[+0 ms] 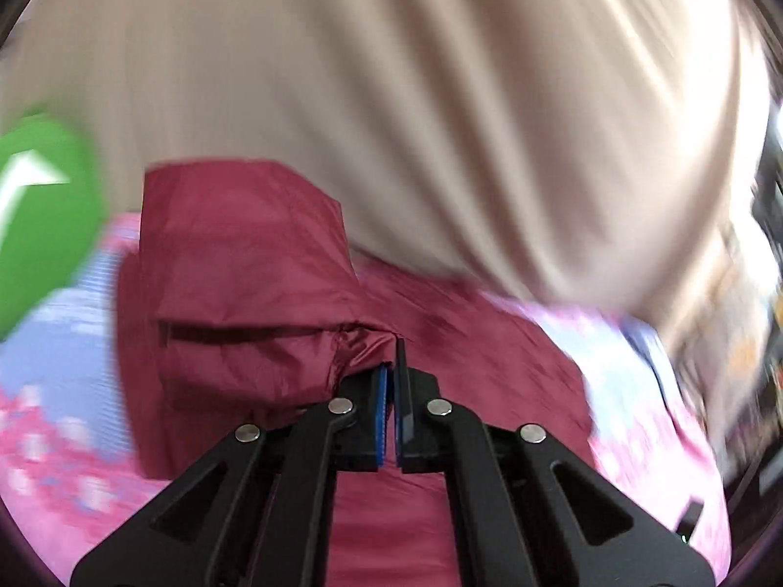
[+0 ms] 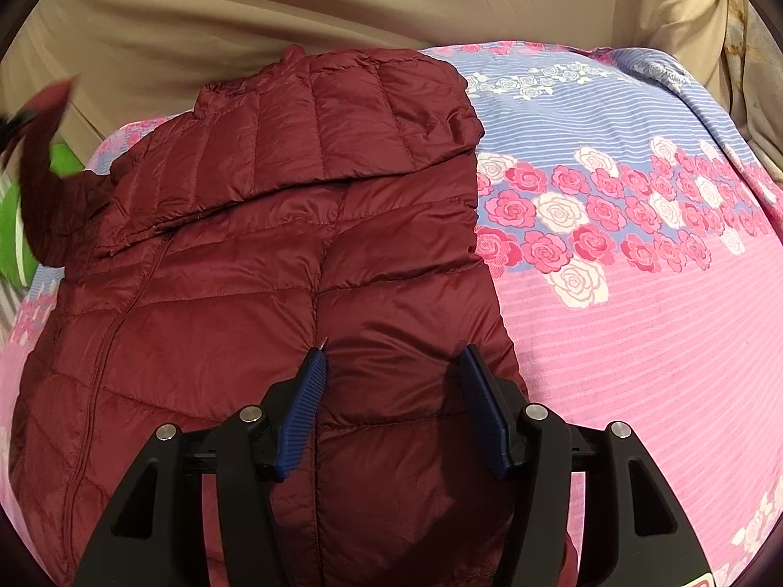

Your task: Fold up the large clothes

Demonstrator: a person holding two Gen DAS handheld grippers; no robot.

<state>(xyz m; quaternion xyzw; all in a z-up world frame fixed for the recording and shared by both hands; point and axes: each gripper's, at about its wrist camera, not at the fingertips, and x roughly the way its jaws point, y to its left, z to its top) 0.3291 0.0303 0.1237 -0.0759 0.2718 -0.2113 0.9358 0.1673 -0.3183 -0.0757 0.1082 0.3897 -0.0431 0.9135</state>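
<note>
Left hand-held gripper (image 1: 391, 381) pinching maroon quilted jacket (image 2: 274, 254), apparently sleeve; right hand-held gripper (image 2: 391, 367) spread wide above

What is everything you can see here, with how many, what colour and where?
Quilted puffer jacket: one, maroon, spread on the bed, one sleeve folded across its top.
Floral striped bedsheet: one, pink and blue with roses, under the jacket.
Plain fabric backdrop: one, beige, behind the bed.
Bright object: one, green, far left edge, blurred.
Left gripper: one, black with blue pads, jaws shut on a jacket edge.
Right gripper: one, black with blue pads, jaws open over the jacket.
</note>
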